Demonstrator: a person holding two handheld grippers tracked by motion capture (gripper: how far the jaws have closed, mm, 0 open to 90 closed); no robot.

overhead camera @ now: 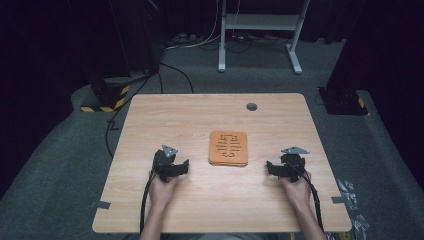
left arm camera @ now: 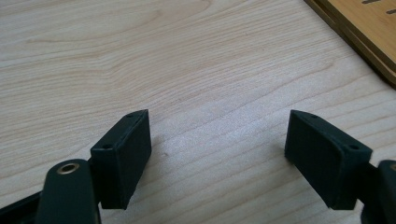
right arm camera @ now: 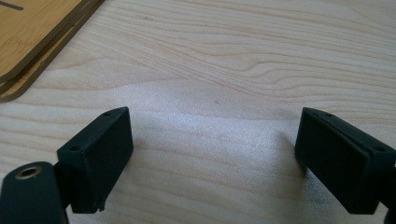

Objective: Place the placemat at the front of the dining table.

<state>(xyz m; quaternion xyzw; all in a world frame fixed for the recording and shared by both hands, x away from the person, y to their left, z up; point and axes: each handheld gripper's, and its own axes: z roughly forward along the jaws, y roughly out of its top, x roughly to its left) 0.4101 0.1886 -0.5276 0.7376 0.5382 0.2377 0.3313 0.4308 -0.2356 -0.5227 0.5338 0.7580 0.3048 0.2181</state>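
Note:
A stack of thin orange-brown wooden boards [overhead camera: 228, 148] with cut slots lies flat in the middle of the light wooden table [overhead camera: 200, 200]. My left gripper [overhead camera: 181, 165] rests on the table to the left of the stack, its jaws wide apart with bare tabletop between them [left arm camera: 218, 140]. The stack's corner [left arm camera: 369, 32] shows at the top right of the left gripper view. My right gripper [overhead camera: 270, 167] sits to the right of the stack, also open and holding nothing [right arm camera: 212, 144]. The boards' edge [right arm camera: 37, 42] shows at the top left of the right gripper view.
A round grey hole [overhead camera: 251, 106] sits near the table's far edge. Beyond the table stand a white metal frame [overhead camera: 260, 30], cables on grey carpet and black stands with yellow-black tape [overhead camera: 107, 95]. Tape strips mark the table's near corners [overhead camera: 100, 204].

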